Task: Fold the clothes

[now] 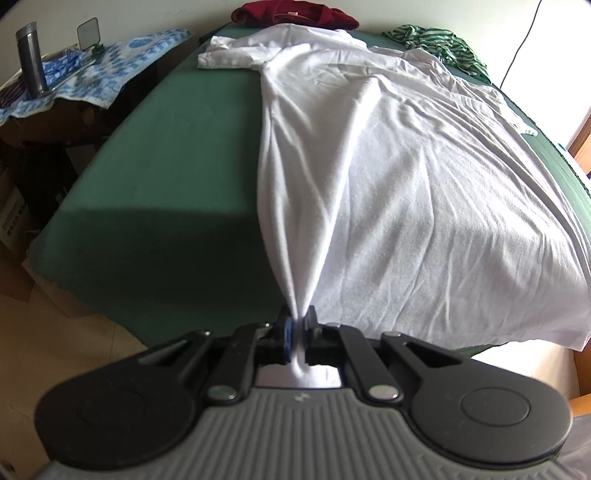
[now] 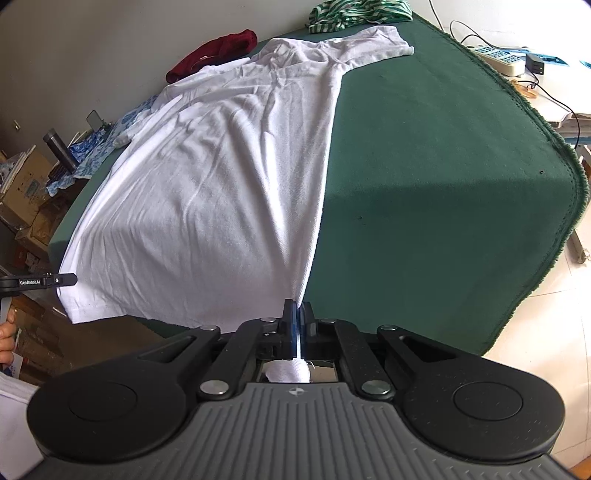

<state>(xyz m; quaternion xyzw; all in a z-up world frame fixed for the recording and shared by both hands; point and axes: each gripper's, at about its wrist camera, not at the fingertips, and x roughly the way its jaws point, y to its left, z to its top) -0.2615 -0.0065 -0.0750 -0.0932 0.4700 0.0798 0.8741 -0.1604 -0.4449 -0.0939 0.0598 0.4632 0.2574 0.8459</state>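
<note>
A white T-shirt point(image 1: 388, 166) lies stretched along the green-covered table point(image 1: 166, 155), collar at the far end and hem at the near edge. My left gripper point(image 1: 298, 325) is shut on the hem's left corner, and the cloth bunches into a taut ridge from the jaws. In the right wrist view the same T-shirt point(image 2: 221, 184) spreads to the left, and my right gripper point(image 2: 298, 314) is shut on the hem's right corner over the table point(image 2: 443, 166). The left gripper's tip point(image 2: 62, 279) shows at the far left edge of the hem.
A dark red garment point(image 1: 295, 14) and a green striped garment point(image 1: 439, 44) lie at the table's far end. A side table with a blue patterned cloth point(image 1: 103, 70) holds a metal flask point(image 1: 31, 59). Cardboard boxes point(image 2: 26, 192) stand left; a power strip point(image 2: 498, 59) and cables lie right.
</note>
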